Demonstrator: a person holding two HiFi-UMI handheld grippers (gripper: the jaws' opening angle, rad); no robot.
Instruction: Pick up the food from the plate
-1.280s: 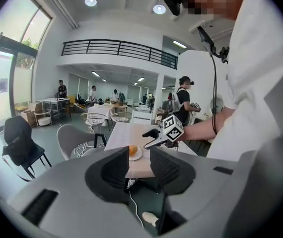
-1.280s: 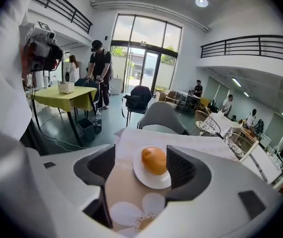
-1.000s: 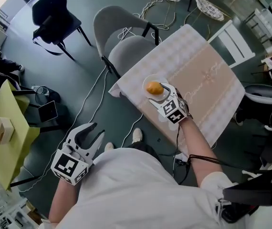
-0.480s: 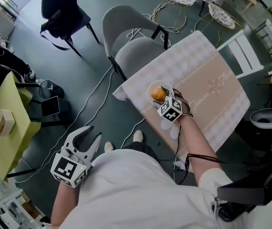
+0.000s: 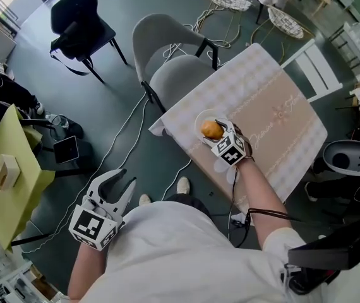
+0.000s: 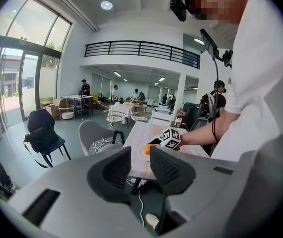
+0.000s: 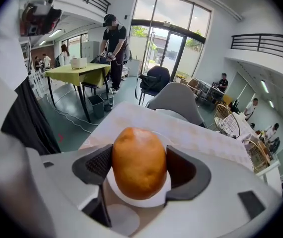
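Note:
An orange-brown, egg-shaped piece of food [image 7: 139,162] sits over a small white plate [image 7: 131,198] on the table. My right gripper [image 7: 139,166] has one dark pad against each side of it and is shut on it. In the head view the food [image 5: 211,129] and the plate [image 5: 200,118] are near the table's left edge, with the right gripper [image 5: 215,131] reaching in from below. My left gripper [image 5: 124,178] hangs low at my left side over the floor, open and empty [image 6: 140,170]. From there the food [image 6: 149,148] shows small and far off.
The table wears a beige checked cloth [image 5: 275,125]. A grey chair [image 5: 174,62] stands against its far left side and a black chair [image 5: 79,24] further left. A yellow-green table [image 5: 3,188] with a small block is at my left. Cables [image 5: 123,137] lie on the floor.
My right gripper has stayed at the plate around the food, its marker cube turning slightly. The left gripper has hardly moved.

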